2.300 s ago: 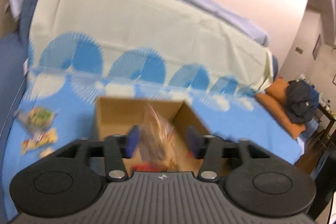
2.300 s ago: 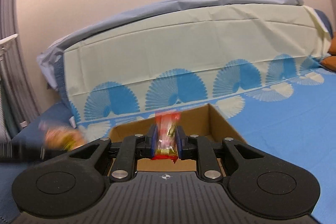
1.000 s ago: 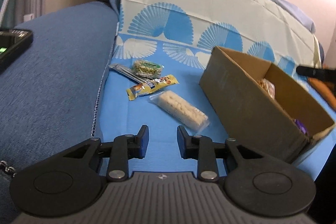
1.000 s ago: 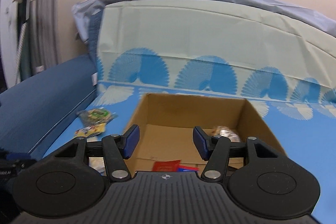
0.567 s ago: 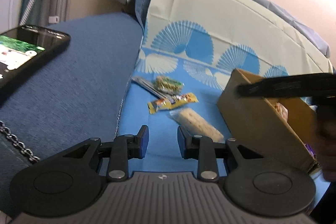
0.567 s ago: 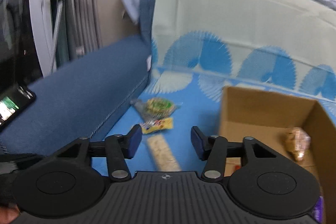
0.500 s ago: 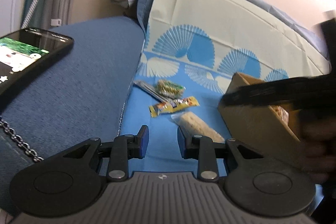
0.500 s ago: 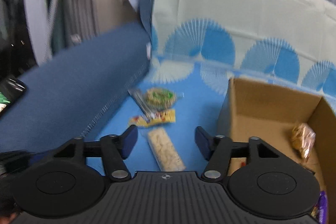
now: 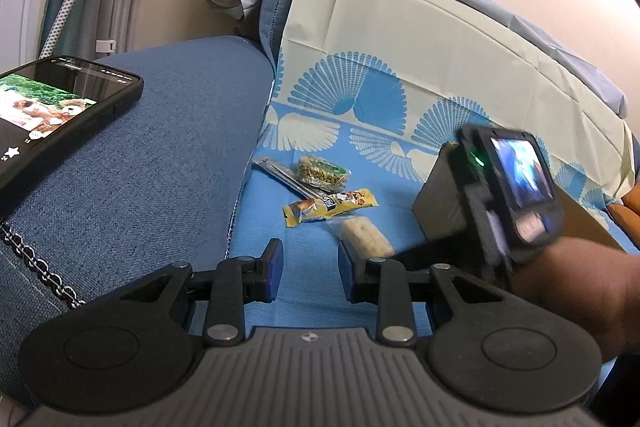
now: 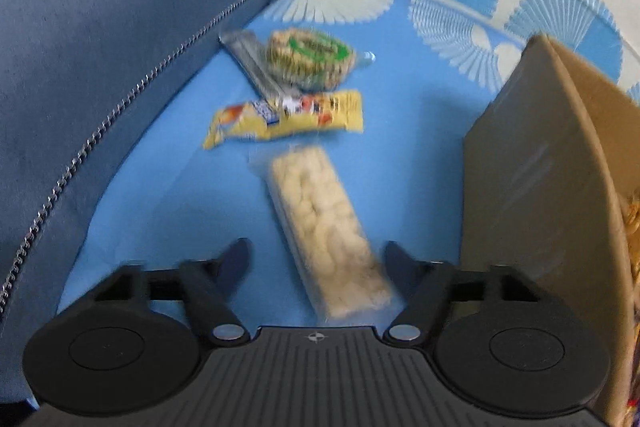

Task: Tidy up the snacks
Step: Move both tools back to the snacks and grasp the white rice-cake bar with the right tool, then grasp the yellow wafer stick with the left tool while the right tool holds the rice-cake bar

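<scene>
our right gripper [image 10: 318,259] hangs low over a pale rice-cracker bar [image 10: 326,227] in clear wrap, jaws spread wide on either side of it, not touching. the bar lies on a blue patterned cloth [image 10: 420,131], just left of a cardboard box [image 10: 536,187]. beyond it lie a yellow snack bar [image 10: 286,119], a round green-labelled pack [image 10: 310,59] and a silver stick pack [image 10: 250,61]. our left gripper [image 9: 309,269] waits released and empty, further back. a phone [image 9: 52,111] rests on the blue sofa arm [image 9: 152,155].
</scene>
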### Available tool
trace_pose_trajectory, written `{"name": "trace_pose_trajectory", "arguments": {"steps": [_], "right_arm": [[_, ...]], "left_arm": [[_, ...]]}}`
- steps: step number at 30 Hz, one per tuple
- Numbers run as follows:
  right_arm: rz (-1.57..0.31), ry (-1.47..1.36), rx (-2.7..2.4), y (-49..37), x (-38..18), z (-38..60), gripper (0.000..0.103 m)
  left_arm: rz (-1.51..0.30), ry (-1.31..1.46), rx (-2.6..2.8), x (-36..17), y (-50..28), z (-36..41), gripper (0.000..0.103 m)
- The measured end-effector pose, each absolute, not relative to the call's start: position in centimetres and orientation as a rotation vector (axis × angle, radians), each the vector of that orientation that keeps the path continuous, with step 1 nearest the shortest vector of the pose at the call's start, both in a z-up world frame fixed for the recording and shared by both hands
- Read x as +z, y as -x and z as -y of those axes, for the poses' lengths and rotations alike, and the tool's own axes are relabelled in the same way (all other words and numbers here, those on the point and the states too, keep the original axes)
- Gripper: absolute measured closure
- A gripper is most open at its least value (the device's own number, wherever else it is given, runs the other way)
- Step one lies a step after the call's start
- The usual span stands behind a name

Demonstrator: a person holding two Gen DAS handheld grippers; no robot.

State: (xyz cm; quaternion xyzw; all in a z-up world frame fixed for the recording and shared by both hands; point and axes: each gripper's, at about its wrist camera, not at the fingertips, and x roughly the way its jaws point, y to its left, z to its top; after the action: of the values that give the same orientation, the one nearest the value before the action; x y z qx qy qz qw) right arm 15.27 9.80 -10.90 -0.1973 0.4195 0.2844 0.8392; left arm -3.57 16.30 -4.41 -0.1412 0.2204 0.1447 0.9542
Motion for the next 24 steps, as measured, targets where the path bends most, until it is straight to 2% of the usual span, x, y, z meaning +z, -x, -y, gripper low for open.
{"name": "trace_pose_trajectory", "arguments": {"steps": [1, 2, 15, 19, 24], "right_arm": [[-0.887, 0.418, 0.606, -15.0, -11.1, -9.5, 0.063], [-0.895, 0.414, 0.626, -14.6, -11.3, -9.0, 0.065], [-0.889, 0.336, 0.713, -6.6, -8.0, -3.1, 0.065], [-0.862, 0.286, 0.69, -5.3, -9.0, -2.0, 0.065], [-0.908, 0.234, 0.644, -6.0, -11.6, -1.2, 0.061]], "left_arm": [[-0.449, 0.286, 0.296, -4.4, 3.5, -16.3, 0.069], [-0.45, 0.285, 0.297, -4.4, 3.5, -16.3, 0.069], [-0.494, 0.26, 0.305, -4.7, 2.5, -16.1, 0.069], [-0.542, 0.243, 0.305, -5.1, 1.8, -15.9, 0.069], [-0.667, 0.216, 0.299, -5.8, -0.3, -15.7, 0.061]]}}
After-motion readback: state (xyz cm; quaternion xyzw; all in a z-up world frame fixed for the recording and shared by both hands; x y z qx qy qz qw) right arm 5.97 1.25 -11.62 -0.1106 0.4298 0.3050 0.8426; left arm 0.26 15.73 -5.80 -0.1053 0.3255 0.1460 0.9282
